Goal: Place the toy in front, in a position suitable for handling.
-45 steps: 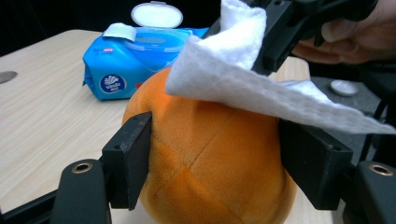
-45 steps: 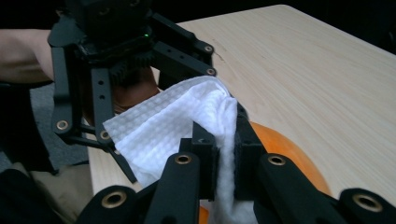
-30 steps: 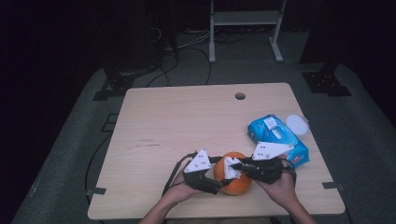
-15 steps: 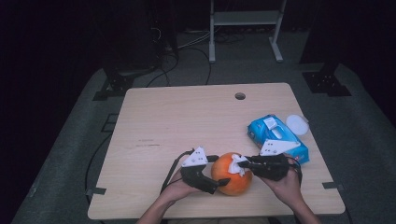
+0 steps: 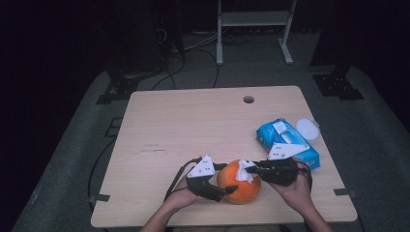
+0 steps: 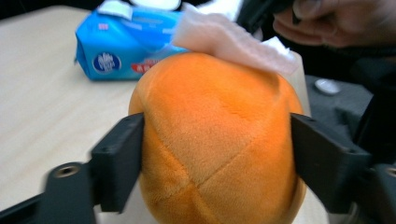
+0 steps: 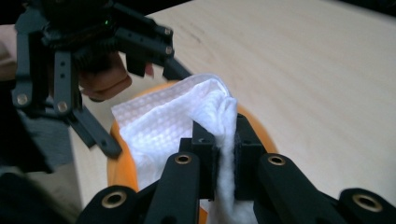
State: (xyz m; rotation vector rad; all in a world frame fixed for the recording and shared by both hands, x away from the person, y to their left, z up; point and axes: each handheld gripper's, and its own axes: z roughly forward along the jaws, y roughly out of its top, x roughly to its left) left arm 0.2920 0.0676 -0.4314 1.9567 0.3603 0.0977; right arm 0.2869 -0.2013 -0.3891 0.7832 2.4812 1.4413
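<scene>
From above, I steady the orange ball point(image 5: 239, 181) at the table's point(image 5: 193, 125) near edge, left gripper point(image 5: 226, 180) clamping its sides so it cannot roll. The left gripper view shows the wipe point(image 6: 229, 39) draped on top. In the right gripper view, my right gripper point(image 7: 223, 140) pinches that wipe for rubbing.

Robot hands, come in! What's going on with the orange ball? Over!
Left gripper jaws clamp orange plush ball. Right gripper pinches white wipe on top of it. Blue wipes pack sits aside, nothing blocking.
</scene>
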